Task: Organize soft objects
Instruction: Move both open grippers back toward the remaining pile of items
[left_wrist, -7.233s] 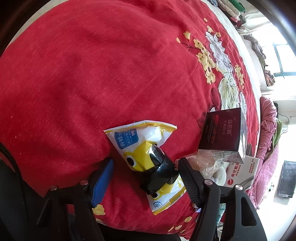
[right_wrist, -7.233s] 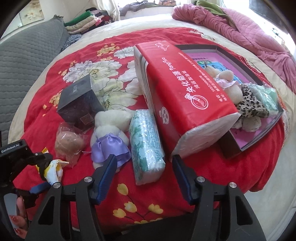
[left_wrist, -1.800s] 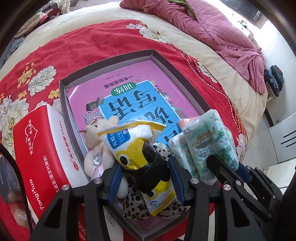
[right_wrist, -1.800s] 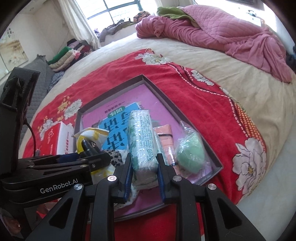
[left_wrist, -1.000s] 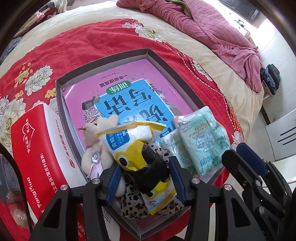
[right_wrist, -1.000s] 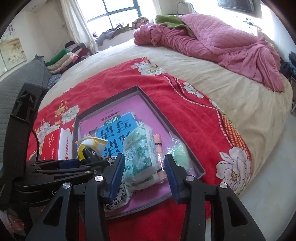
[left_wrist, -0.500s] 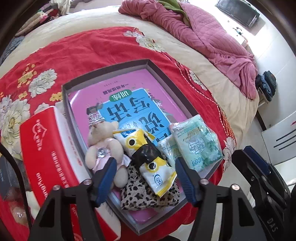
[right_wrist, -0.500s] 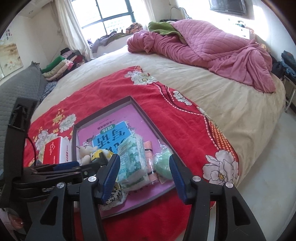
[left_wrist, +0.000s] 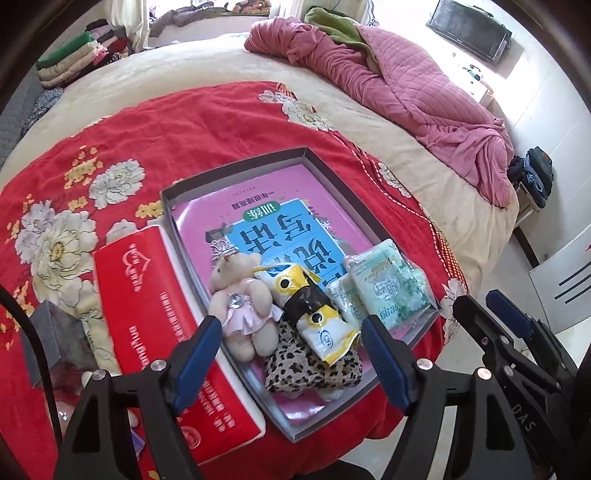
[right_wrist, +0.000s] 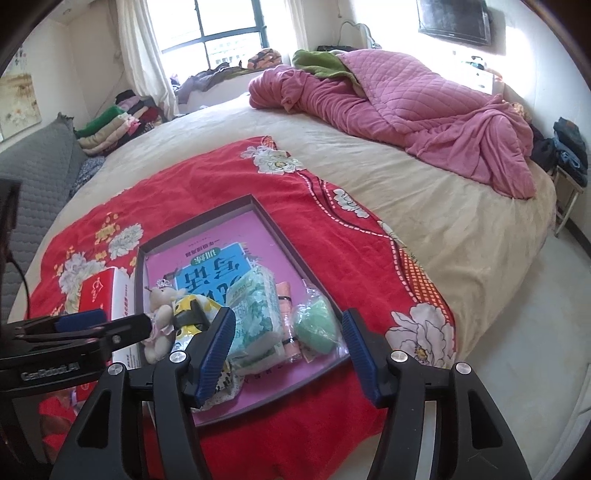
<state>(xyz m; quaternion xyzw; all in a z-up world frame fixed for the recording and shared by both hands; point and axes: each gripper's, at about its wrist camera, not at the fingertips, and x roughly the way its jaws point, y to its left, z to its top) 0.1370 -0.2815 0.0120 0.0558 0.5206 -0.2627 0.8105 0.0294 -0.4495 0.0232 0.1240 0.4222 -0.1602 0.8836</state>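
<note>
A dark tray (left_wrist: 236, 173) with a pink book in it lies on the red blanket. At its near end rest a teddy bear (left_wrist: 240, 291), a yellow snack packet (left_wrist: 314, 314), a green tissue pack (left_wrist: 388, 284) and a leopard cloth (left_wrist: 314, 373). My left gripper (left_wrist: 291, 328) hovers above the packet, jaws opening, pads clear of it. My right gripper (right_wrist: 288, 317) hangs over the tissue pack (right_wrist: 255, 306) and a green sponge bag (right_wrist: 317, 325), jaws also opening, touching nothing. Each gripper shows in the other's view: the right gripper (left_wrist: 480, 301) and the left gripper (right_wrist: 110, 322).
A red tissue pack (left_wrist: 147, 314) lies against the tray's left side, with a dark box (left_wrist: 48, 332) beyond it. A pink quilt (right_wrist: 406, 103) is heaped at the back of the bed. Folded clothes (right_wrist: 110, 125) are stacked far left. The bed edge and floor are on the right.
Both grippers have opened, releasing the yellow packet and the green tissue pack into the tray, and have drawn up and back. Earlier those two lay on the red blanket.
</note>
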